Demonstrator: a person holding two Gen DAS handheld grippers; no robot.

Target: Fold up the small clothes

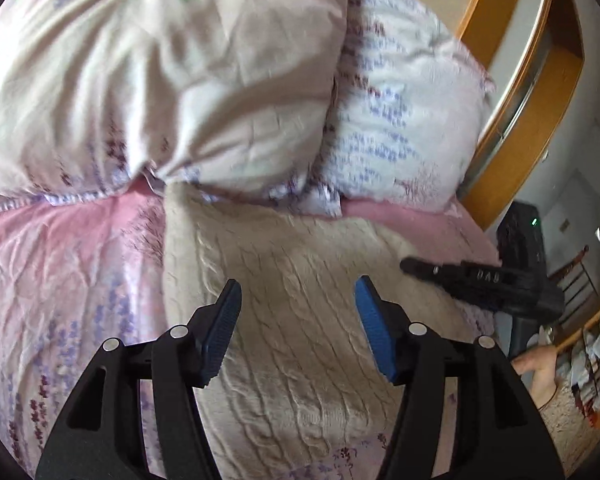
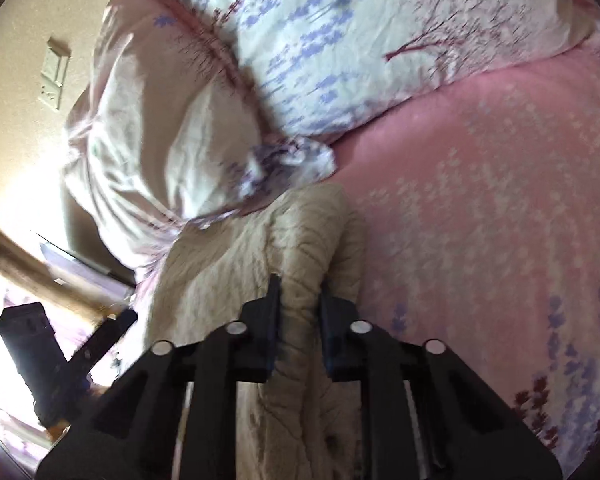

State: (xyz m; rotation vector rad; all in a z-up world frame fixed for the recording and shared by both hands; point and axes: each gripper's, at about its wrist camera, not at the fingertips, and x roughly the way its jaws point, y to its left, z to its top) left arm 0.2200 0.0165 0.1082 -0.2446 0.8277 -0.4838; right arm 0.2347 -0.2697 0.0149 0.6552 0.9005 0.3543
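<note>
- Since the cream cable-knit garment (image 1: 300, 300) lies spread on the pink floral bedsheet (image 1: 60, 260), just below the two pillows (image 1: 160, 80), the bed serves as the folding surface.
- Left gripper (image 1: 298, 332): jaws spread, blue pads (image 1: 224, 328) standing over the knit with nothing pinched between them. Judged a hover above the middle of the cloth, free to pin or take a new hold.
- Right gripper (image 2: 300, 320): jaws pressed together on a raised ridge of the garment near its right edge, the knit bunched up between the fingers. Judged the hold that would carry this side over in a fold.
- Right tool also shows in the left wrist view, at the garment's far right edge, with a bare hand (image 1: 540, 368) behind it.
- Garment not yet compact; fold judged early.
</note>
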